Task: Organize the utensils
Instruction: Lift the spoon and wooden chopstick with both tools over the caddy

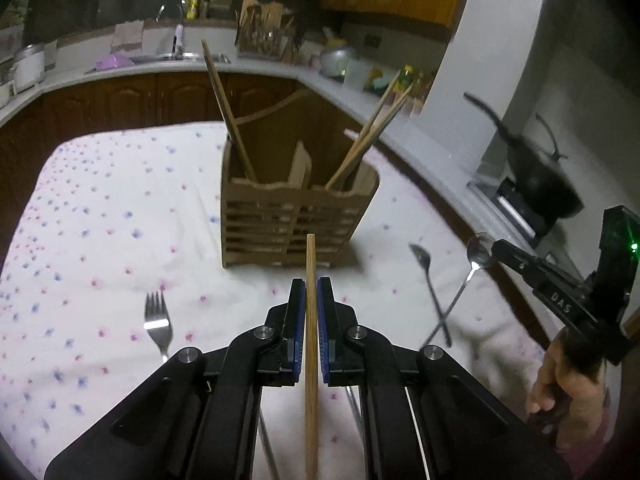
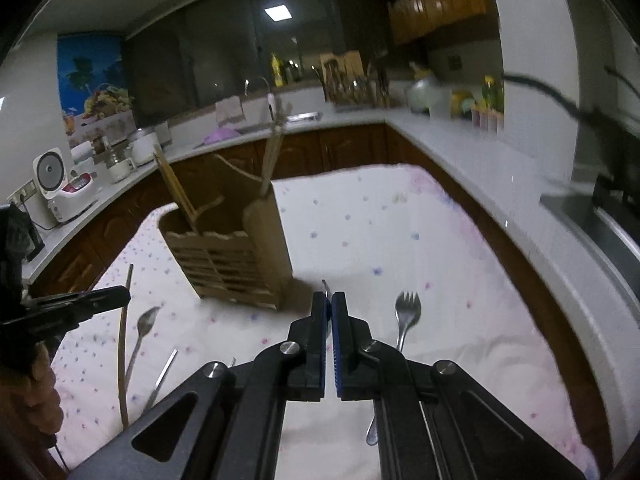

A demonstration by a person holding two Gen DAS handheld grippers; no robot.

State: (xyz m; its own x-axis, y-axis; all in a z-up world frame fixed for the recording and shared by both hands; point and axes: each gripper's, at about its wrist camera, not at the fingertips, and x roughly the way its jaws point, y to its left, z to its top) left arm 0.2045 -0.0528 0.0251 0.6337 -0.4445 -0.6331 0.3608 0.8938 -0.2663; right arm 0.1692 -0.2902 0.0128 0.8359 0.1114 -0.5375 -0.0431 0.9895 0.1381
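The left gripper [image 1: 311, 292] is clamped on a wooden chopstick [image 1: 310, 360], which runs straight up between the blue pads and pokes out past the fingertips. In the left wrist view the right gripper [image 1: 494, 248] is at the far right, pinching a spoon [image 1: 478, 254] by its bowl, the handle hanging down toward the cloth. In its own view the right gripper [image 2: 331, 300] has its jaws closed, with only a sliver of metal showing at the tips. A hand [image 1: 560, 376] holds its grip.

On the flowered cloth [image 1: 100, 208], a fork [image 1: 158, 320] lies left of the left gripper. A dark spoon shape [image 1: 424, 264] lies to the right, crossing the line of the held spoon's handle; blur leaves it unclear whether it is a second spoon or a shadow. From the right wrist view, a spork [image 2: 406, 316] lies just right of the jaws, and another spoon [image 2: 146, 322] lies near the left gripper [image 2: 124, 296].

Farther back stands the wooden holder [image 1: 296, 216], upright on the cloth. Its left compartment has a chopstick pair [image 1: 228, 112] leaning left; its right one has chopsticks [image 1: 376, 128] leaning right.

Beyond runs the counter [image 1: 256, 64], with a black pan [image 1: 536, 172] at right.
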